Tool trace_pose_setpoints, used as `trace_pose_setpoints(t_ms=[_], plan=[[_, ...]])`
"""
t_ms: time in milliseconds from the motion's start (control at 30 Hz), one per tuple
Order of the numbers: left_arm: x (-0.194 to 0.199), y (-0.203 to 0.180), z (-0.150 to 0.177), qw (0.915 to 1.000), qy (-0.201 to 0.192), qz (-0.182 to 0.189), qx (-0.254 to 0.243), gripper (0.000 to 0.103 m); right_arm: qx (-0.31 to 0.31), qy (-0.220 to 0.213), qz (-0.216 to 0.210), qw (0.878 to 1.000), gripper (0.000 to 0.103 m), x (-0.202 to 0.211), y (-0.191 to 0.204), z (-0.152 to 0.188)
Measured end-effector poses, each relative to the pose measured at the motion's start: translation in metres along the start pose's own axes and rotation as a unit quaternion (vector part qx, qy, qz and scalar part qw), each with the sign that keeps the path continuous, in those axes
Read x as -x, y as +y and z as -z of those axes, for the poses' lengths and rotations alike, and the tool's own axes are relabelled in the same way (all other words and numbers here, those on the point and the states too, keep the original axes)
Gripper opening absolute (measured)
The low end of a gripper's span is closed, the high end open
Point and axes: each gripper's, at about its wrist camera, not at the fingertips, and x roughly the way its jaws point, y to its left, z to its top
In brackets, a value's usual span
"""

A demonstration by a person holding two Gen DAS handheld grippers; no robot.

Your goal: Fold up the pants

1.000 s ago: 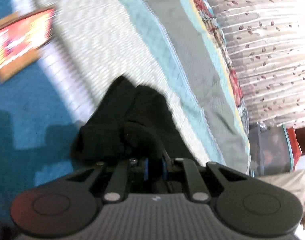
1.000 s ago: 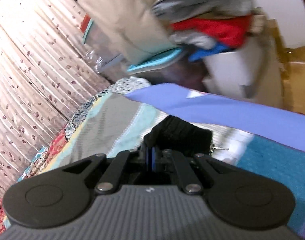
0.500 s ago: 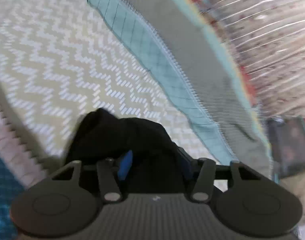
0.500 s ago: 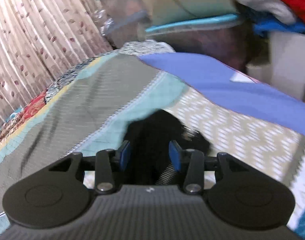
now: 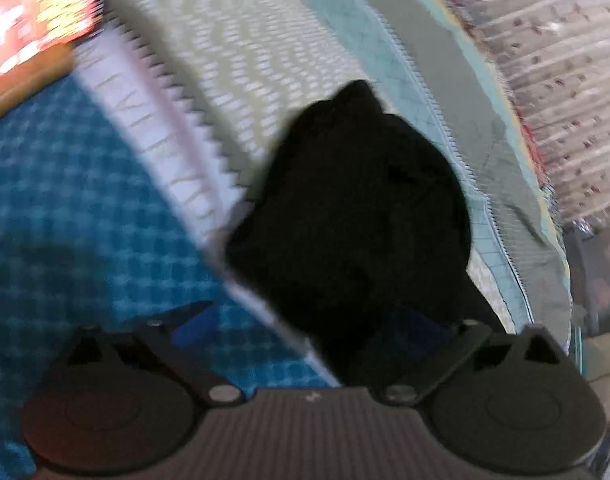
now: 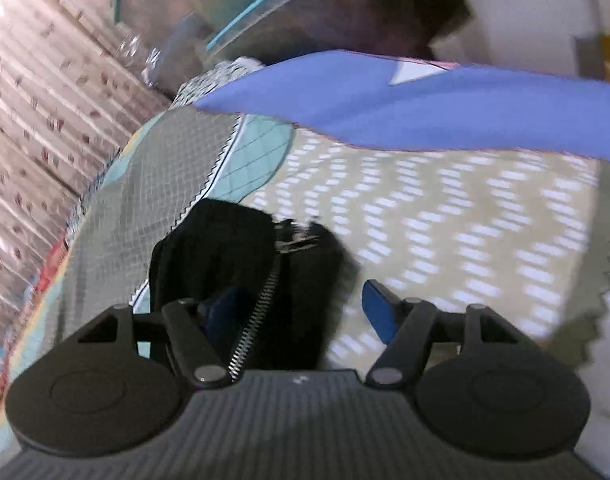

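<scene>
Where both pinched cloth before, left claw [image 5: 305, 328] and right claw [image 6: 301, 304] just spread, black pants [image 5: 357, 216] loose between.

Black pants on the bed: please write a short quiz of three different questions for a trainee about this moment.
1. True or false: the left gripper is clamped shut on the black pants.
2. Which part of the pants shows beside the right gripper? A) a belt B) a zipper C) a price tag
3. Fill in: the pants lie on a patterned ____.

Key: 1 false, its jaws have just been opening and stand wide; 2 B; 3 bedspread.
</scene>
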Motion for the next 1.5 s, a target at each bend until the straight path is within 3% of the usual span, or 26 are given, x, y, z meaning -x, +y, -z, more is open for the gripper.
trace_pose_setpoints(t_ms=[100, 133, 167, 233, 367, 533, 733, 833, 900, 1000, 1033, 1100, 1167, 1267, 1367, 1500], plan=[[-0.015, -0.012, -0.007, 1.0, -0.009, -0.004, -0.001, 0.098, 0.036, 0.018, 0.012, 0.999, 0.071, -0.018, 0.023, 0.001], [-0.019, -0.016, -0.009, 0.9998, -0.014, -0.017, -0.001, 0.091, 0.055, 0.025, 0.024, 0.998, 0.057, -0.021, 0.031, 0.002], [-0.022, -0.021, -0.011, 0.9991, -0.021, -0.038, -0.002, 0.074, 0.07, 0.032, 0.039, 0.996, 0.033, -0.023, 0.037, 0.003], [-0.027, -0.029, -0.013, 0.9976, -0.026, -0.063, -0.013, 0.043, 0.071, 0.027, 0.041, 0.996, 0.019, -0.012, 0.042, 0.002], [-0.02, -0.032, -0.019, 0.9985, -0.009, -0.054, 0.006, 0.031, 0.038, -0.009, 0.025, 0.999, 0.015, 0.039, 0.034, -0.012], [0.034, -0.037, -0.024, 0.9997, -0.018, -0.017, 0.005, 0.024, 0.007, -0.026, -0.001, 1.0, 0.013, 0.111, 0.024, -0.04], [0.08, -0.041, -0.01, 0.9992, -0.002, -0.029, -0.028, 0.024, 0.005, -0.03, -0.004, 1.0, 0.013, 0.176, 0.0, -0.045], [0.08, -0.027, 0.002, 0.9988, 0.017, -0.04, -0.024, 0.024, 0.003, -0.027, 0.019, 0.999, 0.013, 0.182, -0.028, -0.038], [0.069, -0.011, 0.016, 0.9968, 0.035, -0.069, -0.019, 0.025, -0.016, -0.006, 0.047, 0.999, 0.014, 0.17, -0.054, -0.024], [0.047, 0.011, 0.033, 0.992, 0.061, -0.11, -0.004, 0.034, -0.042, 0.048, 0.122, 0.99, 0.033, 0.141, -0.094, -0.001], [0.044, 0.018, 0.038, 0.9922, 0.062, -0.108, 0.005, 0.035, -0.065, 0.041, 0.129, 0.989, 0.048, 0.141, -0.107, 0.006], [0.051, 0.02, 0.041, 0.9941, 0.052, -0.096, -0.004, 0.038, -0.116, 0.009, 0.101, 0.988, 0.049, 0.156, -0.123, 0.011], [0.06, 0.018, 0.041, 0.9942, 0.044, -0.098, -0.011, 0.052, -0.128, -0.02, 0.121, 0.984, 0.062, 0.173, -0.124, 0.011], [0.074, 0.021, 0.04, 0.995, 0.027, -0.094, -0.019, 0.054, -0.115, -0.065, 0.159, 0.978, 0.066, 0.196, -0.121, 0.012], [0.089, 0.024, 0.045, 0.996, 0.016, -0.082, -0.03, 0.054, -0.088, -0.075, 0.14, 0.983, 0.066, 0.215, -0.119, 0.016], [0.112, 0.017, 0.057, 0.9943, -0.013, -0.081, -0.069, 0.053, 0.01, -0.056, 0.08, 0.995, 0.066, 0.228, -0.08, 0.039]])
